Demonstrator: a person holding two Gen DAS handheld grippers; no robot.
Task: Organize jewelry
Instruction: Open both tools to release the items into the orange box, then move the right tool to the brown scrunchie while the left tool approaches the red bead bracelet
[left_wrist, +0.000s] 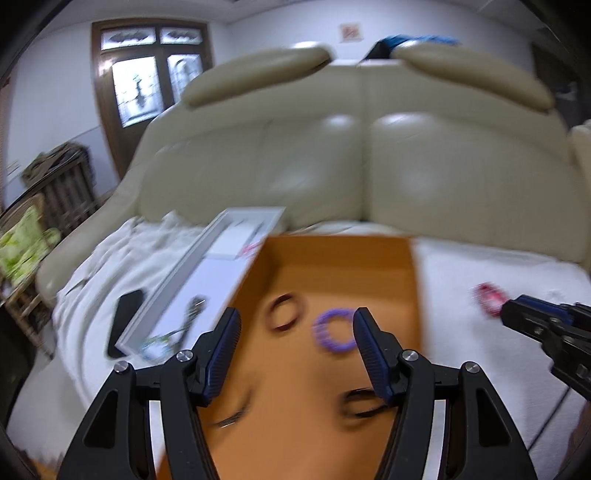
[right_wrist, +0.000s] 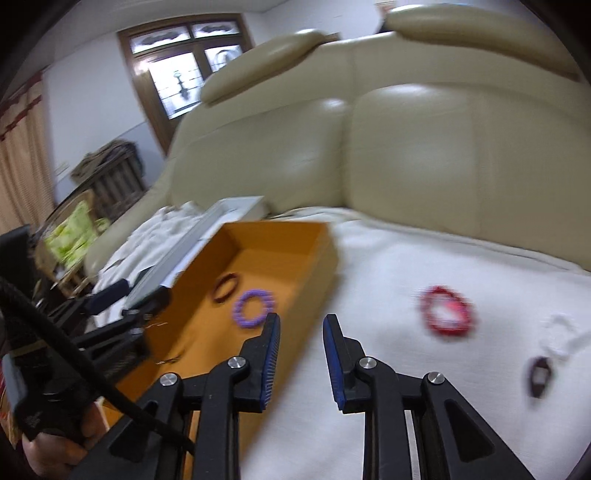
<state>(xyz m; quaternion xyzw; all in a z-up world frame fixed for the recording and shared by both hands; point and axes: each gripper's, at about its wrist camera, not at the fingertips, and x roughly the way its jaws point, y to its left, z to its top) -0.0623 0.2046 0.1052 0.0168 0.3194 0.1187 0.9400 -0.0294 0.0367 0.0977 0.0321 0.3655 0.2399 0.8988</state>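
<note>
two bracelets already lie in the orange box; the red bracelet waits on the white sheet. right gripper, fingers apart and empty, should straddle its rim squarely before closing.

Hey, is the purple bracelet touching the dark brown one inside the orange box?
Apart. In the right wrist view a strip of bare orange box floor separates the purple bracelet from the dark brown bracelet.
</note>
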